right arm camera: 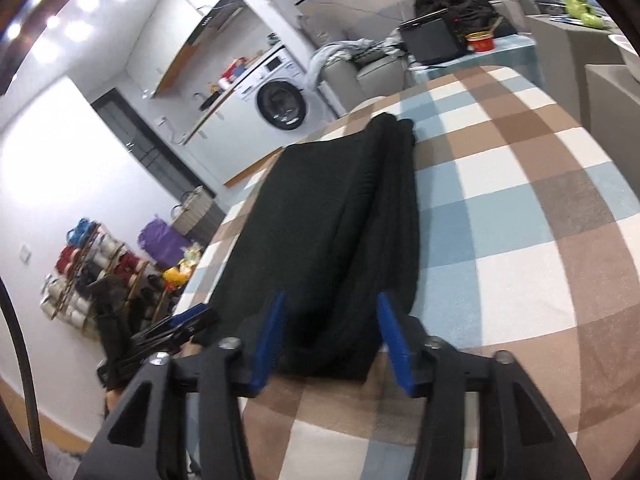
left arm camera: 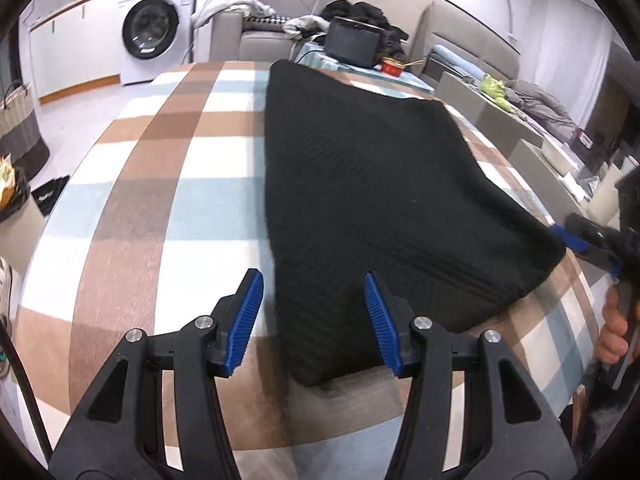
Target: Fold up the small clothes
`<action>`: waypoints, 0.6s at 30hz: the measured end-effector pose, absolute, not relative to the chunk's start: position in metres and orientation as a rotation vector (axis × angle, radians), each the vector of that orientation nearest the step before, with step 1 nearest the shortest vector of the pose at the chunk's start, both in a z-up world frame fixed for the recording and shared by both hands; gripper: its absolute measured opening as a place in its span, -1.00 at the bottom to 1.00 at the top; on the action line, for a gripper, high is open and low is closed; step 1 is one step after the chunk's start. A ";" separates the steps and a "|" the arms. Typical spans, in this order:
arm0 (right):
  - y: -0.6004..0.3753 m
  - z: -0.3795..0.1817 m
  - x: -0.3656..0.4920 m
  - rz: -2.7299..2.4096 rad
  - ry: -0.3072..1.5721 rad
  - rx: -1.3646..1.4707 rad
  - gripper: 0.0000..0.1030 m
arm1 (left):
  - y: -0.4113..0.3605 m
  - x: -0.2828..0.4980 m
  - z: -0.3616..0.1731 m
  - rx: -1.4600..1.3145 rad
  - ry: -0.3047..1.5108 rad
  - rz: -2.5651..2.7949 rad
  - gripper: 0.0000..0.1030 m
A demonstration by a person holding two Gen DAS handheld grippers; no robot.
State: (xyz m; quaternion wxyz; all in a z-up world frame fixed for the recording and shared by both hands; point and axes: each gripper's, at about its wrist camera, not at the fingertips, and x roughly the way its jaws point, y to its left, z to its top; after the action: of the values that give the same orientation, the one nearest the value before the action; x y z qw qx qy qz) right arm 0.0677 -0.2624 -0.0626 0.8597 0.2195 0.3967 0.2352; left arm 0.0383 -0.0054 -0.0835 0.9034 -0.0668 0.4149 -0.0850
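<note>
Garments on the table: one, a black knitted garment (left arm camera: 380, 184), folded into a long band with doubled layers showing along one long side in the right wrist view.
Carrier: one table under a checked cloth (left arm camera: 168, 184) of brown, pale blue and white squares.
Tongs: two, each with black arms and blue ribbed pads.
Left gripper (left arm camera: 314, 318): jaws apart, nothing pressed between the pads; the garment's near corner lies below the gap, with its left long edge running up between the two pads.
Right gripper (right arm camera: 332, 338): jaws apart, pads clear of the cloth; the garment's near short end lies straight under the gap and the band runs away from it toward the table's far edge.
Garment's place: lengthwise down the table, one short end at the near edge, the other close to the far edge.
Hands in view: one, fingers (left arm camera: 614, 332) on the right gripper's handle at the right rim of the left wrist view.
Washing machines: one (left arm camera: 154, 28), beyond the table's far-left corner.
</note>
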 end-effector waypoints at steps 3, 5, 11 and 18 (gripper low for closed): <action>-0.259 -0.067 0.062 0.509 0.847 0.436 0.11 | -0.007 0.039 -0.089 -0.138 0.872 -0.171 0.04; -0.255 -0.070 0.059 0.506 0.861 0.406 0.11 | -0.008 0.038 -0.091 -0.143 0.884 -0.181 0.04; -0.239 -0.087 0.069 0.473 0.940 0.361 -0.18 | -0.013 0.046 -0.089 -0.159 0.908 -0.188 -0.16; -0.234 -0.093 0.076 0.457 0.932 0.340 -0.41 | -0.017 0.051 -0.086 -0.178 0.889 -0.214 -0.51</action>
State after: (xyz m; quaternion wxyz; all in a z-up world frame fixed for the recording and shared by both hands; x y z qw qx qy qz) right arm 0.0765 -0.2342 -0.0930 0.8546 0.1617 0.4430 0.2175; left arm 0.0513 -0.0167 -0.0858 0.8935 -0.0860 0.4284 -0.1033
